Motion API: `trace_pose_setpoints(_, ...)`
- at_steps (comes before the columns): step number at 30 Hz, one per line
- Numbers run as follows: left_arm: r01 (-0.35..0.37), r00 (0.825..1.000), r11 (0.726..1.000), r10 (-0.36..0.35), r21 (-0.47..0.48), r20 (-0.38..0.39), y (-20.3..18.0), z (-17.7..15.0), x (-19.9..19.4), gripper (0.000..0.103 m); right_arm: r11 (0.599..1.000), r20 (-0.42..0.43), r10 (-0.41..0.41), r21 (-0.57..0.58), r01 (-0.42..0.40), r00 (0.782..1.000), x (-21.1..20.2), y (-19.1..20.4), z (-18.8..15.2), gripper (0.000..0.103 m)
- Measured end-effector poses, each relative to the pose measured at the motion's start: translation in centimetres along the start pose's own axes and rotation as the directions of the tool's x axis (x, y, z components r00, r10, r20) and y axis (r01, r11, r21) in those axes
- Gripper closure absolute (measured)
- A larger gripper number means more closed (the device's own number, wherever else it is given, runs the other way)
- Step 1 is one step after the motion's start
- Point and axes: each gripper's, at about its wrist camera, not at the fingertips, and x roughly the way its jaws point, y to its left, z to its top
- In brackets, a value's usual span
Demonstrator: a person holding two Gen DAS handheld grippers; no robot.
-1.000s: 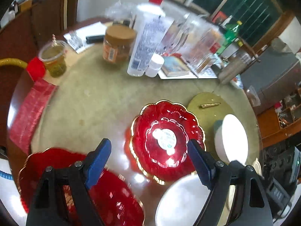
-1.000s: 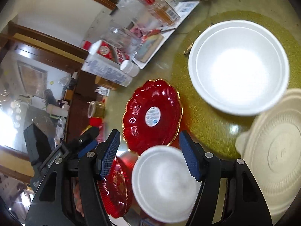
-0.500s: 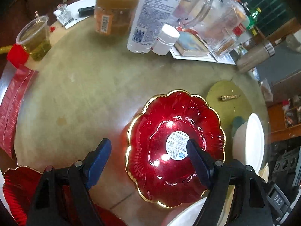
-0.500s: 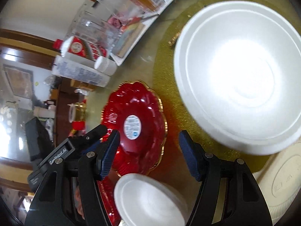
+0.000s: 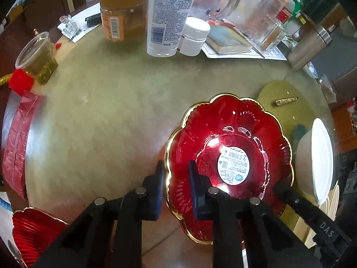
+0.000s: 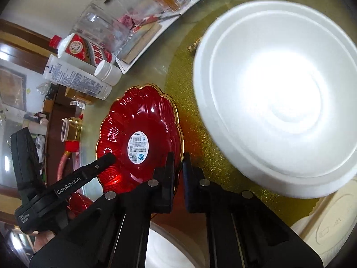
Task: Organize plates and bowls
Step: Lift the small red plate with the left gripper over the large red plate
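While both grippers pinch one red plate (image 5: 229, 147), the left gripper (image 5: 175, 172) has its blue-padded fingers (image 5: 159, 178) nearly together over the plate's near-left gold rim, one pad outside, one inside. The right gripper (image 6: 177, 165) is likewise narrowed onto the opposite rim, black fingers (image 6: 169, 167) either side of the edge; its tip also shows low right in the left view.

Plate: glossy translucent red, scalloped flower outline, thin gold edge, ribbed walls, round white barcode sticker (image 5: 233, 166) at centre. It lies on the table (image 5: 107, 111), a round glassy top over greenish stone pattern, near its right side, directly ahead of both tools and partly over a glittery gold mat (image 6: 185, 102).

Just right of the plate, on the mat, sits a big white foam bowl (image 6: 276, 111), matte, stepped rim. A small white bowl (image 6: 169, 245) is at the near edge under the right gripper. A beige embossed lid (image 6: 330, 230) sits near right. A second red plate (image 5: 33, 230), same ribbed gold-rimmed kind, is at the near left, well apart.

Far side: amber jar (image 5: 122, 11) with brown cap, white lotion bottle (image 5: 169, 15), small white pill bottle (image 5: 194, 36), clear glass pitcher (image 5: 241, 4), book (image 5: 227, 40). Far left, a plastic tea cup (image 5: 38, 55).
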Motion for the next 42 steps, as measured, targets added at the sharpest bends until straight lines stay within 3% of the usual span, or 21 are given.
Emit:
trace_pose_setpoints(13,0.001,0.986,1.000,-0.006,0.030,0.168,0.5,-1.9,-6.3,0.088,0.997,0.103,0.044,-0.071,-0.036,0.994,-3.8,2.8,-1.0,0.096)
trace_pose_setpoints(19,0.009,0.966,1.000,-0.012,0.014,0.257,1.1,-3.0,-9.1,0.088,0.991,0.141,0.076,-0.124,-0.058,0.987,-6.0,4.8,-2.7,0.096)
trace_pose_setpoints(25,0.013,0.940,1.000,-0.014,0.006,0.340,2.9,-6.1,-12.3,0.088,0.980,0.172,0.108,-0.183,-0.075,0.979,-7.8,6.9,-5.0,0.096)
trace_pose_setpoints(36,0.026,0.906,0.998,-0.002,-0.052,0.423,7.8,-11.5,-14.8,0.088,0.950,0.146,0.172,-0.286,-0.125,0.974,-8.0,10.2,-10.2,0.096)
trace_pose_setpoints(42,0.025,0.901,0.996,0.016,-0.088,0.433,10.2,-14.1,-14.9,0.088,0.937,0.112,0.180,-0.321,-0.136,0.977,-7.0,11.5,-12.6,0.096)
